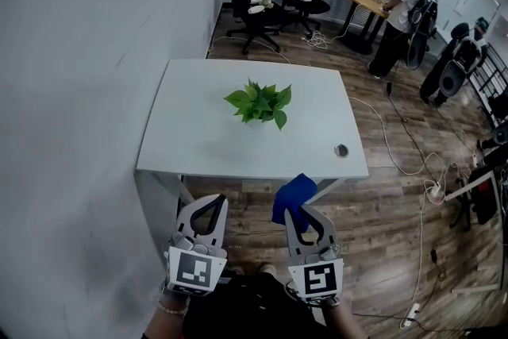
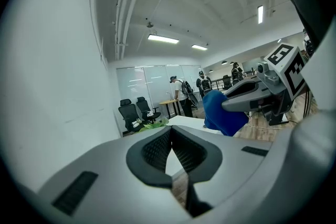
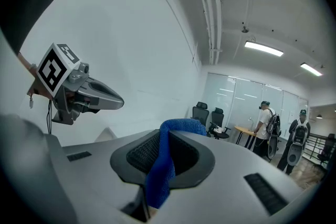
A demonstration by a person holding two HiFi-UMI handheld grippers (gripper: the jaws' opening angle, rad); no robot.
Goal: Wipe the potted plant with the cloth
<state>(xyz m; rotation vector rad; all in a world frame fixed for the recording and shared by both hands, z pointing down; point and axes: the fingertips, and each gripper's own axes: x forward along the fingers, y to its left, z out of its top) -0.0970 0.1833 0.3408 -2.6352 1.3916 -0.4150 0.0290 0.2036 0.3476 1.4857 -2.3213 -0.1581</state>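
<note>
Currently, the right gripper (image 1: 305, 212) has its fingers clamped on the blue cloth (image 1: 292, 198), which bunches out past the fingertips. The left gripper (image 1: 211, 204) has its fingers closed together with nothing between them. The potted plant (image 1: 259, 103) stands on the surface (image 1: 190, 139), well ahead of both sets of fingers and roughly between their lines. Advance the cloth to the leaves with a firm grip. Wipe each leaf lightly, from stem outward. A hard push would probably tip the plant.
</note>
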